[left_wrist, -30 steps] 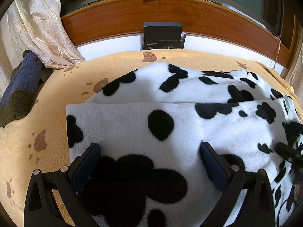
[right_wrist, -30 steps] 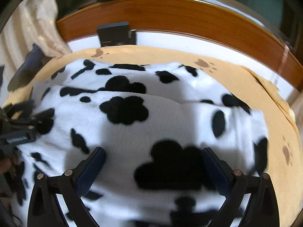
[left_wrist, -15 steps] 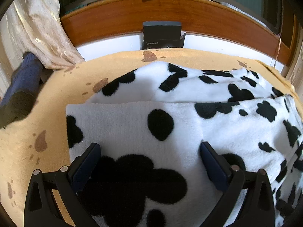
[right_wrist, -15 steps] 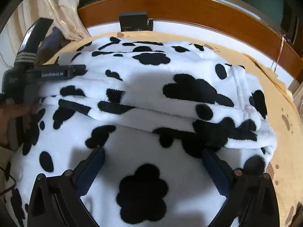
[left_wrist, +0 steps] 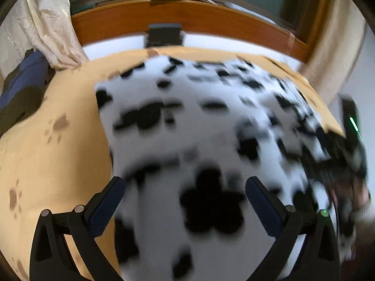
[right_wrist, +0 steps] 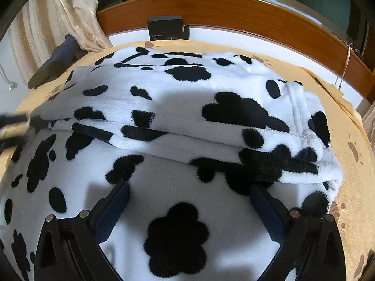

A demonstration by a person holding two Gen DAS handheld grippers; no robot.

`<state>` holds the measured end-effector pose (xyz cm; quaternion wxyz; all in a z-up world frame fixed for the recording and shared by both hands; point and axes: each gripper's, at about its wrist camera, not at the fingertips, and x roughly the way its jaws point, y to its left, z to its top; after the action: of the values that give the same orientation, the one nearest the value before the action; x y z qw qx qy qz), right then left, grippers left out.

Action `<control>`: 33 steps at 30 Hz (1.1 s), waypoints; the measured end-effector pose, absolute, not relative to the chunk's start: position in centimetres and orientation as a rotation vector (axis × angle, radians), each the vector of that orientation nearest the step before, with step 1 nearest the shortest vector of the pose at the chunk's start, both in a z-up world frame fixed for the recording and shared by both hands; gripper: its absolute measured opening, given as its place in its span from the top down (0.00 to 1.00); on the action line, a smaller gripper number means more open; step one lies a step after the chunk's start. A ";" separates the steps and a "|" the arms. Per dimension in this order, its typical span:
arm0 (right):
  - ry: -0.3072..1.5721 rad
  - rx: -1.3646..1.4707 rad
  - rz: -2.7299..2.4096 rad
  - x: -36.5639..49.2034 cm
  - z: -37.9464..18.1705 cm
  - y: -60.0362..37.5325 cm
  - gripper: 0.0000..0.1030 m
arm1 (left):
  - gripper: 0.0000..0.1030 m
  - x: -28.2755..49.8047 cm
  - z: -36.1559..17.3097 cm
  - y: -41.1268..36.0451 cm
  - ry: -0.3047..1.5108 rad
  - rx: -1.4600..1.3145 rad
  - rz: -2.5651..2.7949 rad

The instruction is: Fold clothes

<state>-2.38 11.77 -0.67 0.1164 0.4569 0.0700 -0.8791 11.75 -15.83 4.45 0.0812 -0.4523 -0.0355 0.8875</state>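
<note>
The white fleece garment with black cow-patch markings (right_wrist: 187, 107) lies folded on the tan paw-print bedspread (left_wrist: 58, 145). Left gripper (left_wrist: 185, 196) and right gripper (right_wrist: 189, 201): jaws apart, gripping nothing.

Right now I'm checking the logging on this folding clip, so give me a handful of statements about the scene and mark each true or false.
1. The cow-print fleece garment lies on a tan paw-print blanket. True.
2. The right gripper is clamped shut on the fleece. False: its jaws stand open over it.
3. The left gripper is open. True.
4. A folded layer of fleece lies across the garment in the right wrist view. True.
5. The headboard is white metal. False: it is brown wood.
6. The left wrist view is sharp. False: it is motion-blurred.
</note>
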 end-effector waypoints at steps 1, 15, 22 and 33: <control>0.204 1.338 -2.573 -2.4 -0.7 11.8 0.00 | 0.00 13.1 4.4 -16.2 -0.125 -1.352 2.650; 0.138 1.067 -2.596 5.0 5.2 15.3 0.00 | 0.00 31.1 3.1 -21.1 -0.377 -1.364 2.601; 0.205 0.970 -2.637 11.5 6.6 18.3 0.00 | 0.00 34.8 1.2 -20.5 -0.476 -1.343 2.520; 0.152 0.975 -2.713 17.8 5.2 22.7 0.00 | 0.00 37.4 1.2 -18.0 -0.428 -1.324 2.470</control>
<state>17.84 22.75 5.16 0.1270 0.3351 0.0522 -0.9321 37.35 -18.00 1.23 0.1527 -0.4616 -0.1492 0.8610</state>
